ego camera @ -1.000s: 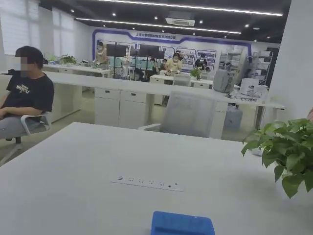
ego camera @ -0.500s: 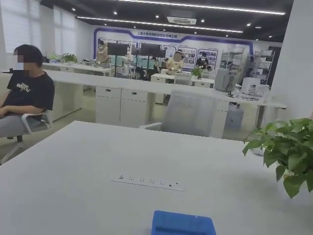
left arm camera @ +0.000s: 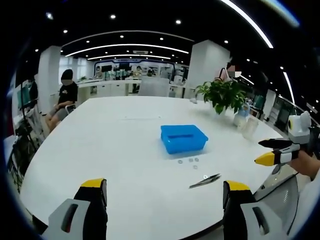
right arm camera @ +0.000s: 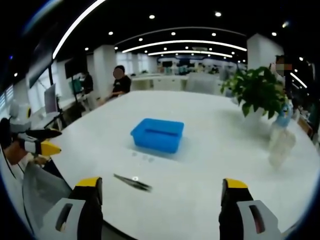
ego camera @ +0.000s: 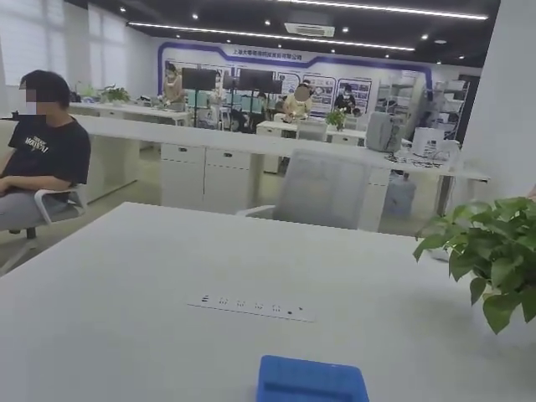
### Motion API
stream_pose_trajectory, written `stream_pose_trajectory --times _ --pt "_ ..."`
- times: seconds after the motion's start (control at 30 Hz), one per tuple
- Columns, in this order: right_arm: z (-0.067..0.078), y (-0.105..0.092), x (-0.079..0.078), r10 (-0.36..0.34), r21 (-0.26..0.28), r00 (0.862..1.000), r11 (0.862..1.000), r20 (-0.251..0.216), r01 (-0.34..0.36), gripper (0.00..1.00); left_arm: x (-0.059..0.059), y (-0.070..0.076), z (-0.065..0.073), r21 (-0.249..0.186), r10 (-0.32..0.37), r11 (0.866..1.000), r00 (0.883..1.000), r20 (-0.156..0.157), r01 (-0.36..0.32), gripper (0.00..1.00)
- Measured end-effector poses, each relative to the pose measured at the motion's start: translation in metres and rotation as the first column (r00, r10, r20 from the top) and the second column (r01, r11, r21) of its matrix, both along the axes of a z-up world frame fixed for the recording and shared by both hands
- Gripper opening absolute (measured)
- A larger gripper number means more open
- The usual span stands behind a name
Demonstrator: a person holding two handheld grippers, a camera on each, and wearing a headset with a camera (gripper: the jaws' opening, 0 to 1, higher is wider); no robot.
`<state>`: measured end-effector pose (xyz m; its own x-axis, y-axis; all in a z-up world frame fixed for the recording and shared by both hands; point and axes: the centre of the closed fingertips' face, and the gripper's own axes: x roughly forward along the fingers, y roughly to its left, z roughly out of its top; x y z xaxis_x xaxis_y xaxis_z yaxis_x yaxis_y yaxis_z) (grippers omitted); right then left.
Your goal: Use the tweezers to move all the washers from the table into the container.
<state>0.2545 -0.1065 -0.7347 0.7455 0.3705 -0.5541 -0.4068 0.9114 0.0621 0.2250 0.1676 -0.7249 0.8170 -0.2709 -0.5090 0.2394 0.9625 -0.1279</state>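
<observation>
Poised at table point(left arm camera: 125, 150) edge: left gripper point(left arm camera: 164, 186), right gripper point(right arm camera: 160, 183), jaws of both spread wide, empty. Ahead, untouched tweezers point(left arm camera: 205, 180) flat near washers point(left arm camera: 190, 160), just before blue container point(left arm camera: 183, 138), close-set, seemingly for short carries. Wide spread apparently readied for tweezers grab.

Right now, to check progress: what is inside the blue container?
The container looks plain blue inside, with no washer visible, but its near wall hides the floor. Washers lie on the table in front.
</observation>
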Motion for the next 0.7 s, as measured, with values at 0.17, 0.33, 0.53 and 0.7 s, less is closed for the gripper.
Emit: stream_pose_trajectory --times 0.17,0.33,0.53,0.7 --pt "0.0001 -0.0003 0.0001 -0.007 0.004 1.0 1.0 0.001 0.007 0.99 0.0012 0.0002 0.0005 0.006 -0.005 1.0 1.0 0.004 0.005 0.99" --pt "-0.0028 -0.0008 -0.0014 -0.005 0.005 1.0 1.0 -0.009 0.005 0.99 0.0023 -0.0006 0.0021 0.01 -0.013 1.0 1.0 0.009 0.013 0.99" --pt "-0.0022 0.0005 -0.0007 -0.002 0.005 1.0 1.0 -0.009 0.002 0.99 0.0039 -0.0023 0.0029 0.016 -0.03 0.999 0.999 0.013 0.029 0.99" --pt "-0.0042 -0.0003 0.0012 0.0 0.002 1.0 1.0 -0.014 0.0 0.99 0.0069 -0.0044 0.0049 0.024 -0.043 0.999 0.999 0.025 0.042 0.99"
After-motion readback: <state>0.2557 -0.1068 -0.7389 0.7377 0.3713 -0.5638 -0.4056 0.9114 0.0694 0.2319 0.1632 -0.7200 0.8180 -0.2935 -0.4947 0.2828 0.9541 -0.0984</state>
